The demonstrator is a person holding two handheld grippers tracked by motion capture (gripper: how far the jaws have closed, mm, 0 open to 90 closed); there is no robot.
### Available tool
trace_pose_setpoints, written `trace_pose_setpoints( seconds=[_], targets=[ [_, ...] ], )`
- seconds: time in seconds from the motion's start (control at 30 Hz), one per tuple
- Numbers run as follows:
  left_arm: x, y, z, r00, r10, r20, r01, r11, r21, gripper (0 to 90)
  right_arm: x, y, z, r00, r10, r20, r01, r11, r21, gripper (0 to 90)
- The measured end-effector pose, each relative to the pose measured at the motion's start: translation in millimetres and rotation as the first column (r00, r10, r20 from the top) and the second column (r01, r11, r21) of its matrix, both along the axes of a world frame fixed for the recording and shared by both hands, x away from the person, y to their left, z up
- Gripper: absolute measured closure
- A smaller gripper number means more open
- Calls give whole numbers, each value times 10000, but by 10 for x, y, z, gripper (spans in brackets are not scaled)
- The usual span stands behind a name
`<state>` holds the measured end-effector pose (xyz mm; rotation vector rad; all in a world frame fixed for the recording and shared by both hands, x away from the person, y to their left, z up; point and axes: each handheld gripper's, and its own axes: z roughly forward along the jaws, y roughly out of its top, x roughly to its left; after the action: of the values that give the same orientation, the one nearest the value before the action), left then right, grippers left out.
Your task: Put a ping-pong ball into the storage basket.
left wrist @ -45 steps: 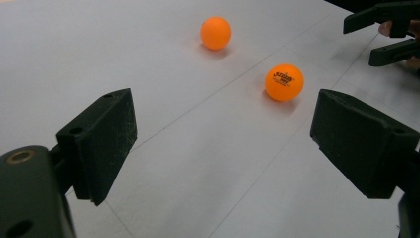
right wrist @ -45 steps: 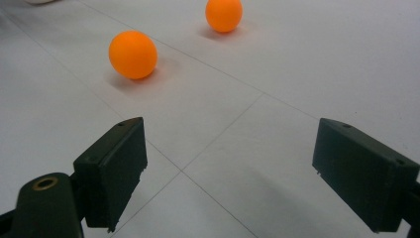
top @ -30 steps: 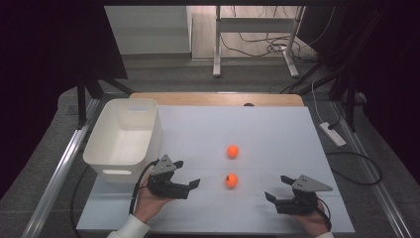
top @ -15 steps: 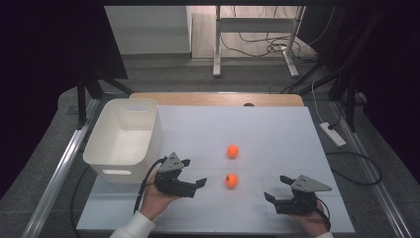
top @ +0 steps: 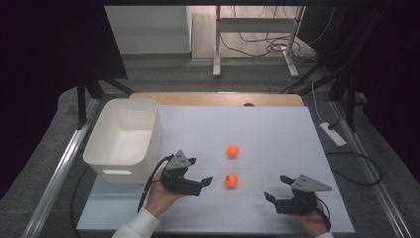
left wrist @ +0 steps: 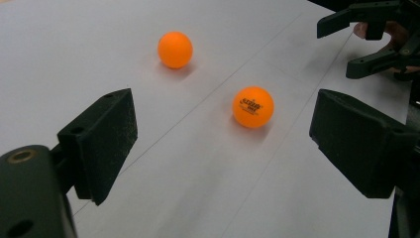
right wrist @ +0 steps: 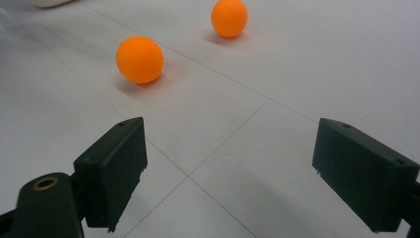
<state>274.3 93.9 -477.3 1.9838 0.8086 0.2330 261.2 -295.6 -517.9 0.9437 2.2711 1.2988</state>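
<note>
Two orange balls lie on the white table: a far ball (top: 233,151) and a near ball (top: 231,180). My left gripper (top: 200,171) is open, held in a hand just left of the near ball, with its jaws pointing at it. In the left gripper view the near ball (left wrist: 253,106), with small print on it, lies ahead between the open jaws, apart from them, and the far ball (left wrist: 175,49) sits beyond. My right gripper (top: 276,188) is open and empty at the front right. Its own view shows the near ball (right wrist: 139,59) and the far ball (right wrist: 229,17) ahead.
A white plastic bin (top: 124,141) stands at the table's left side, close behind the left hand. A wooden strip (top: 218,99) runs along the far edge. A power strip (top: 333,134) and cables lie on the floor to the right.
My left gripper has moved right and slightly forward, closer to the near ball. The right gripper and both balls have stayed put.
</note>
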Motion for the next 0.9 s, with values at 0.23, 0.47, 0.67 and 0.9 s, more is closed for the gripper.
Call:
trace_pose_setpoints(
  seconds=[0.23, 0.47, 0.67, 0.9],
  targets=[
    [39, -65, -12, 9999, -80, -60, 80, 10000, -3, 120, 1, 3, 0, 10000, -7, -6, 7, 10000, -52, 139],
    [83, -136, -13, 9996, -281, -18, 281, 9996, -21, 120, 5, -1, -7, 10000, -45, -16, 45, 10000, -61, 138],
    [114, -211, -32, 9987, -505, -46, 505, 9986, 126, 121, 10, -1, -6, 9999, -107, -19, 107, 9999, -23, 139],
    [113, -294, -43, 9978, -666, -76, 668, 9974, 285, 120, 6, -3, -4, 10000, -88, 3, 88, 10000, -21, 139]
  ],
)
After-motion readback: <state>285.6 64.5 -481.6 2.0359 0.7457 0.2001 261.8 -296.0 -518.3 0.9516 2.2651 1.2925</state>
